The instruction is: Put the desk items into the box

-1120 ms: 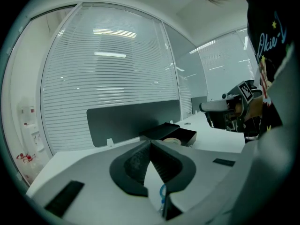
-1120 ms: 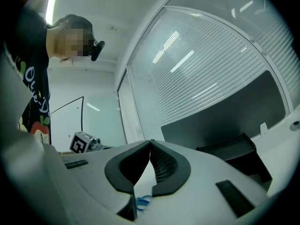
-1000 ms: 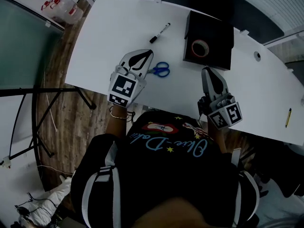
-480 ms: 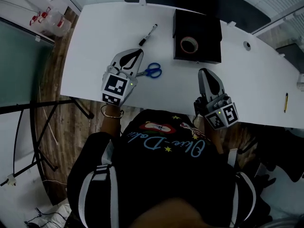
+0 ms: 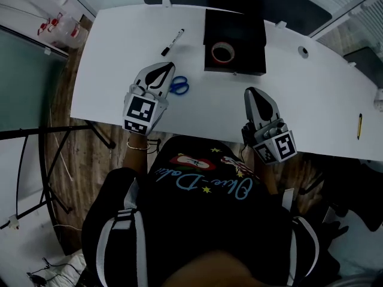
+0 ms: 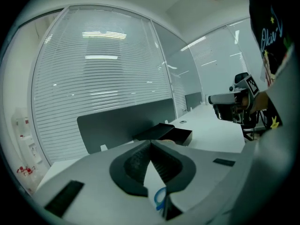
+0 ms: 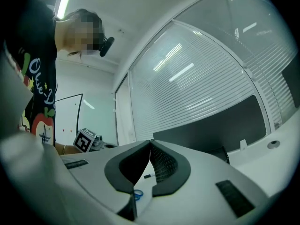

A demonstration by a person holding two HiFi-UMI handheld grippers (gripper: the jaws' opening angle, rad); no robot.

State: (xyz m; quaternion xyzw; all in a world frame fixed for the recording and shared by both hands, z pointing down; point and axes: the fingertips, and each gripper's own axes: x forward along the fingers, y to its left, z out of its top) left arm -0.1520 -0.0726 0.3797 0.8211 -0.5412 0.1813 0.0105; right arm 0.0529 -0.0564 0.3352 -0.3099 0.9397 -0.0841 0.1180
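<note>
A black open box [image 5: 239, 23] stands at the back of the white desk [image 5: 119, 46], with a roll of tape [image 5: 222, 53] inside it. Blue-handled scissors [image 5: 178, 85] lie just right of my left gripper [image 5: 168, 68], whose jaws are shut and empty. A black marker [image 5: 172, 41] lies farther back on the left. My right gripper [image 5: 249, 92] hovers near the desk's front edge, in front of the box, shut and empty. The left gripper view shows the scissors [image 6: 161, 199] below the jaws and the box [image 6: 164, 134] ahead.
A yellow pencil [image 5: 359, 126] lies far right on the desk. A cable hole [image 5: 303, 51] sits right of the box. A dark partition runs behind the desk's back edge. Wooden floor and a glass wall lie to the left.
The head view has slid, so the desk and box now sit lower and further left in it. The left gripper stands slightly nearer the scissors. Both grippers stay shut.
</note>
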